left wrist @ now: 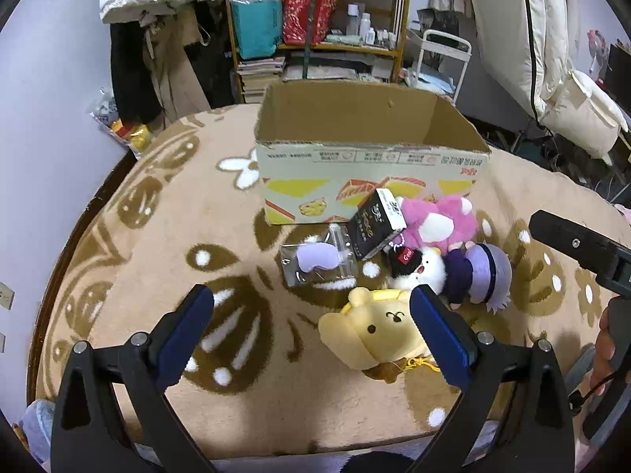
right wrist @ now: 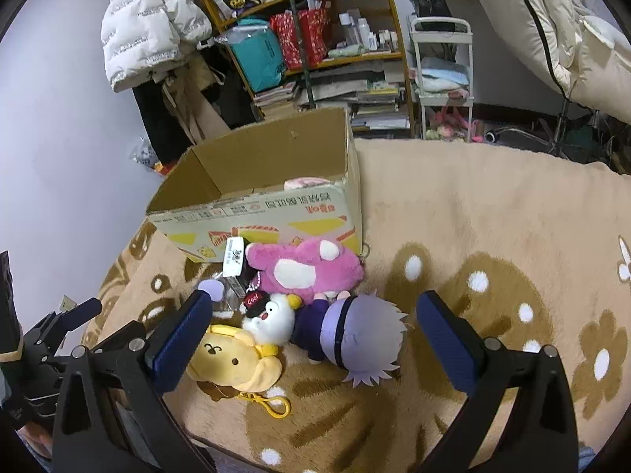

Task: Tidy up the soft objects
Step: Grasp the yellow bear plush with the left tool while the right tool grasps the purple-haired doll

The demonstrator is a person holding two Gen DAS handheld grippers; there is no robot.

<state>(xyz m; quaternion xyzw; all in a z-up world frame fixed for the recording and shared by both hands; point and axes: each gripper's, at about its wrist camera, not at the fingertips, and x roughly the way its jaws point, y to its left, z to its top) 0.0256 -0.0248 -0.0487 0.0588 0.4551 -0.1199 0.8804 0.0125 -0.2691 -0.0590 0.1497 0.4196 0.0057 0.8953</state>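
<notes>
A pile of plush toys lies before an open cardboard box [left wrist: 355, 181] [right wrist: 276, 213]. There is a yellow dog plush [left wrist: 374, 335] [right wrist: 236, 362], a small white plush with a black cap [left wrist: 422, 270] [right wrist: 272, 315], a purple-haired doll [left wrist: 481, 272] [right wrist: 355, 339] and a pink plush [left wrist: 437, 224] [right wrist: 307, 268]. My left gripper [left wrist: 311, 315] hovers open, its right finger over the yellow dog. My right gripper [right wrist: 315, 323] hangs open above the doll and the white plush. Neither holds anything.
A black carton [left wrist: 376, 222] [right wrist: 236, 264] and a clear bag with a lilac item [left wrist: 315, 258] lie among the toys. A pale pink thing [right wrist: 305, 183] sits inside the box. The beige patterned blanket [right wrist: 493, 216] stretches to the right. Shelves and clothes stand behind.
</notes>
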